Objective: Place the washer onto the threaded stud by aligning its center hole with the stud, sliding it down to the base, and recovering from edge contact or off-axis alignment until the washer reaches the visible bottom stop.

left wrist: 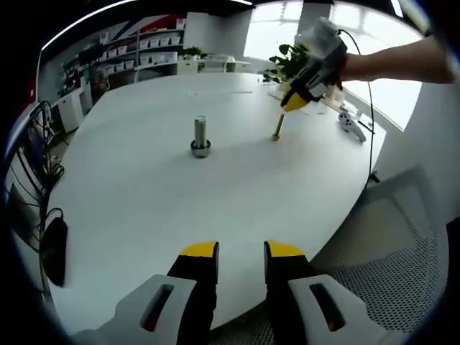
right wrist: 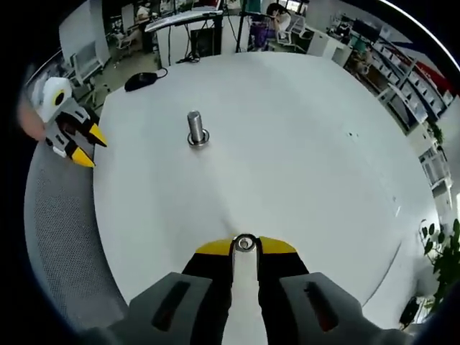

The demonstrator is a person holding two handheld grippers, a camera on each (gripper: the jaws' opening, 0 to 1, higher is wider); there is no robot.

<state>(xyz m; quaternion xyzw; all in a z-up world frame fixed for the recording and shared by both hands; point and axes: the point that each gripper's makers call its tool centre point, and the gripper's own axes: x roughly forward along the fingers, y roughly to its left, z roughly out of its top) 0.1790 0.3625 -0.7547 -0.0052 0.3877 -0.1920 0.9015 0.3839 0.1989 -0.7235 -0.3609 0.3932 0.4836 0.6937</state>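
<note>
The right gripper (right wrist: 245, 248) pinches the washer (right wrist: 245, 244) at its jaw tips, well short of the upright stud (right wrist: 195, 126), leaving its hole free; the left gripper (left wrist: 241, 251) waits near, jaws parted

Left hand-held gripper (left wrist: 241, 251) open; right hand-held gripper (right wrist: 245, 248) pinched.
</note>
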